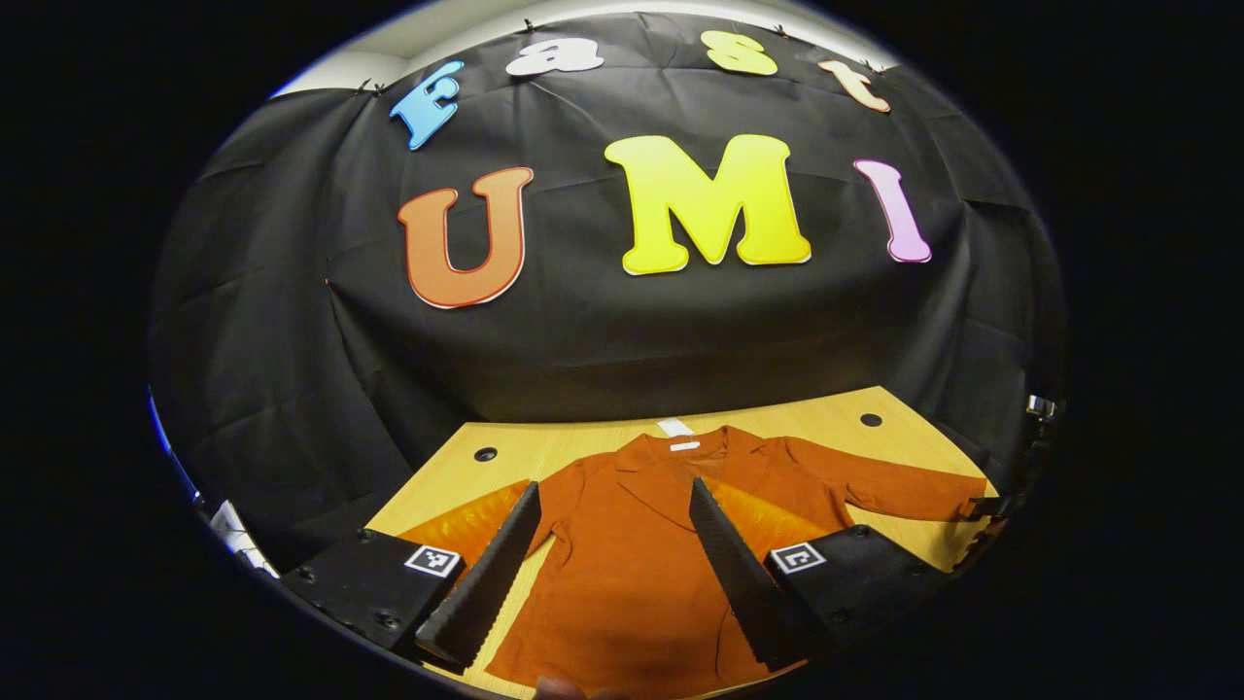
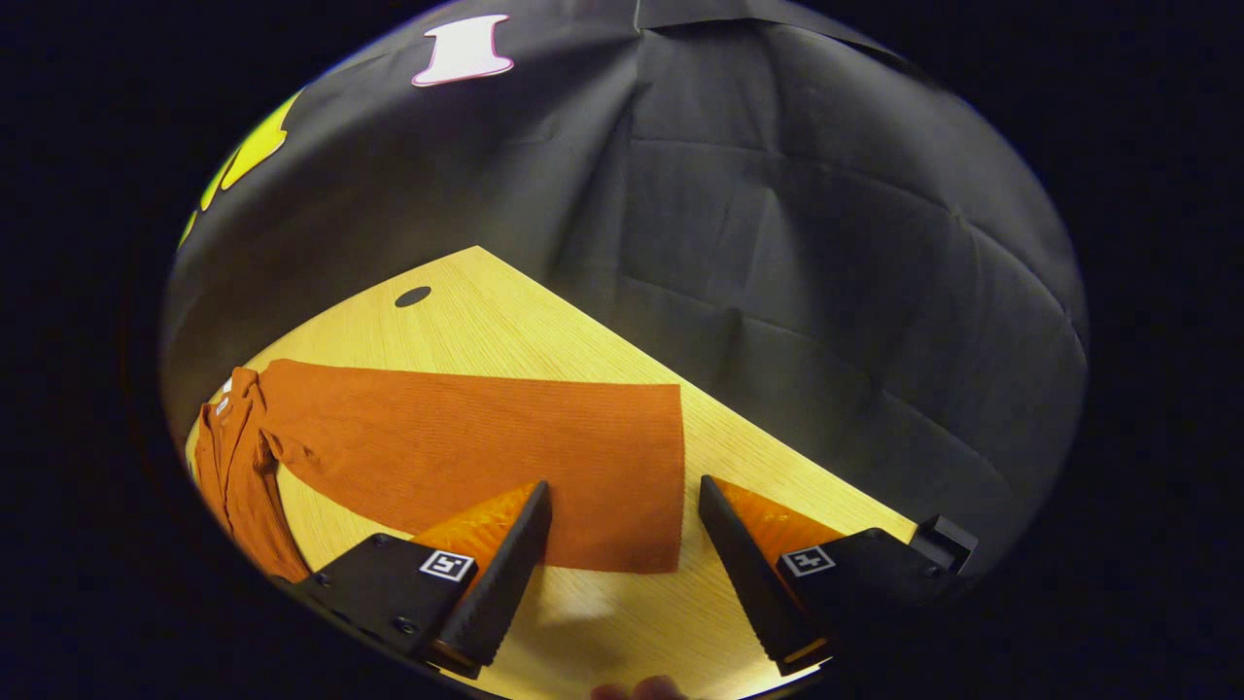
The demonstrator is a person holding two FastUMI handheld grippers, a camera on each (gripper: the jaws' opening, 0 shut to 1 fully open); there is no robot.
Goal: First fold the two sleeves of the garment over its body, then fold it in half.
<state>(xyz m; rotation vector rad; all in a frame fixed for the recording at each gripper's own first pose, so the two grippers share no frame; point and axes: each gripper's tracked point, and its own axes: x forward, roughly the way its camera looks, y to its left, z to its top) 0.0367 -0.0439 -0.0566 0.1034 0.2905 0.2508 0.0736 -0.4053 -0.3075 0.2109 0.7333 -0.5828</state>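
Garment: the rust-orange garment [image 1: 632,544] lay flat and face-up on the wooden table [image 1: 466,476], sleeves spread, nothing folded yet.
Handling: I judged it light, soft and limp (a ribbed knit, likely to sag and drag if lifted from one point).
Hold: I would have pinched the right sleeve [image 2: 505,447] at its cuff edge.
Axis: collar toward the booth wall, hem toward me; the sleeve's length ran sideways from the body.
Left gripper [image 1: 612,564]: jaws apart over the body, holding nothing.
Right gripper [image 2: 622,574]: jaws apart, straddling the cuff, not pinching it.
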